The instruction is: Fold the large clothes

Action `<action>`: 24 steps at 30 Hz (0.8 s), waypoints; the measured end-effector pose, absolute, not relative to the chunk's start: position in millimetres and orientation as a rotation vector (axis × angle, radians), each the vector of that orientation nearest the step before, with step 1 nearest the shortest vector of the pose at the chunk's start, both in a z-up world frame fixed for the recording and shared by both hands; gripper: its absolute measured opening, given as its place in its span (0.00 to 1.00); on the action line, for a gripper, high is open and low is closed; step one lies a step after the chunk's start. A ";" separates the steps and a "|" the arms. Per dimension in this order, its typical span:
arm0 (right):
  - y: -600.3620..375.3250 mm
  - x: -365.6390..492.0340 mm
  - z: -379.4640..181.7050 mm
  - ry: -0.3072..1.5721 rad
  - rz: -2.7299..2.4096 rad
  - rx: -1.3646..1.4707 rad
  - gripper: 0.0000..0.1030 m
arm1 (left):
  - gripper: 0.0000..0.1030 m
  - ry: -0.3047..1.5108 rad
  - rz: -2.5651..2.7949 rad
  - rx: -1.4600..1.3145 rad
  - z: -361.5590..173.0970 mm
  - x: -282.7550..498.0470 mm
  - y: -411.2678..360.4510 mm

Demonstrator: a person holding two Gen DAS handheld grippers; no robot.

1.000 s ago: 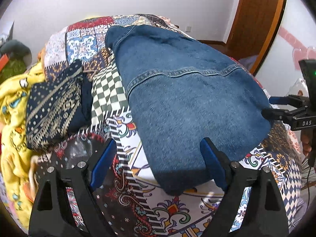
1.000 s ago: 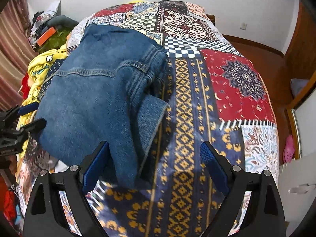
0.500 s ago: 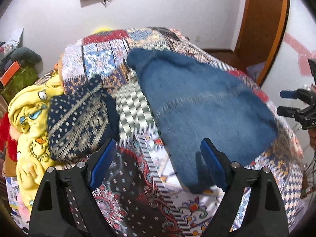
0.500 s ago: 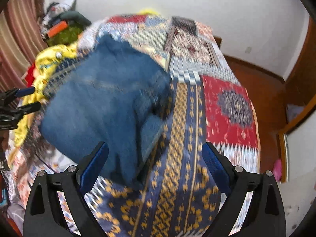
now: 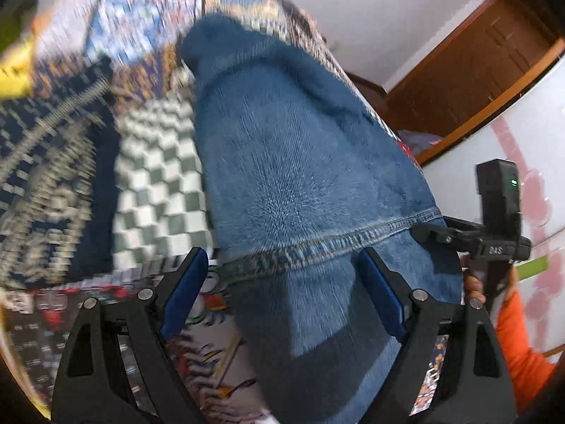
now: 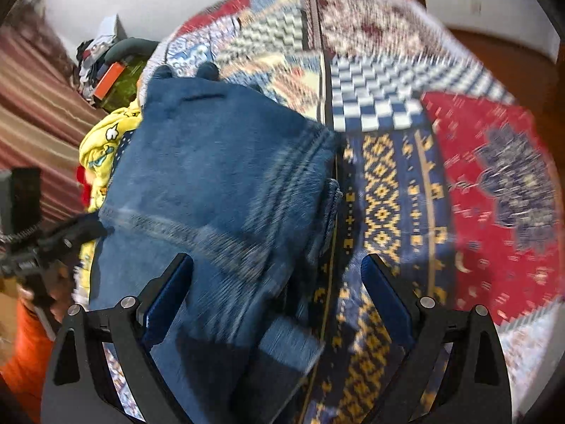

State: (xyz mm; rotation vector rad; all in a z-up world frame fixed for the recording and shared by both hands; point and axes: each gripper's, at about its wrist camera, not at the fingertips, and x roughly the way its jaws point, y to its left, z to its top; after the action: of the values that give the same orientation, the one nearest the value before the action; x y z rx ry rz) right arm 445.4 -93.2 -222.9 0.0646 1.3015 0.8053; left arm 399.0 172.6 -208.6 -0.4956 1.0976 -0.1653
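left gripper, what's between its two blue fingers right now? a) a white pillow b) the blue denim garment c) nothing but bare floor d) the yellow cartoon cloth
b: in the left wrist view the left gripper is wide open, and the denim garment, with its stitched seam, spans the gap between the fingers while lying on the patterned bedspread.

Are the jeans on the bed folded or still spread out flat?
Folded: the jeans form a compact doubled bundle on the bedspread, with layered edges at its right side. Neatness: cannot tell, blurred.
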 end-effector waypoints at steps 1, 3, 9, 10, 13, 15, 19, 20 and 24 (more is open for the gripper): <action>-92.2 452.1 -231.2 1.332 0.826 0.102 0.91 | 0.84 1.112 -0.196 -0.526 -216.0 406.4 172.2; -89.9 460.4 -239.3 1.372 0.869 0.148 0.92 | 0.84 1.123 -0.211 -0.552 -222.7 415.3 173.0; -78.4 477.8 -251.4 1.433 0.955 0.239 0.93 | 0.85 1.157 -0.258 -0.662 -241.8 440.5 180.9; -75.9 477.7 -251.0 1.438 0.964 0.239 0.92 | 0.85 1.167 -0.269 -0.693 -246.5 443.6 181.5; -63.6 474.3 -248.5 1.445 0.987 0.210 0.89 | 0.85 1.173 -0.279 -0.695 -249.4 448.0 176.8; -58.1 469.1 -246.0 1.440 0.972 0.176 0.88 | 0.81 1.171 -0.277 -0.679 -247.8 448.3 173.2; -57.2 462.7 -236.8 1.409 0.943 0.159 0.67 | 0.64 1.143 -0.280 -0.661 -236.2 441.1 168.7; -58.6 462.3 -233.8 1.406 0.942 0.175 0.63 | 0.61 1.131 -0.285 -0.658 -231.2 437.3 168.1; -61.3 458.2 -213.5 1.381 0.973 0.213 0.36 | 0.49 1.067 -0.316 -0.598 -198.5 421.0 156.6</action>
State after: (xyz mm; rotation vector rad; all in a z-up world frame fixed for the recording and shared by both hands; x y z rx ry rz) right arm 458.2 -61.3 -213.5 0.2128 1.3812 0.9727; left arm 421.0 156.6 -198.5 -0.5984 1.0667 -0.3156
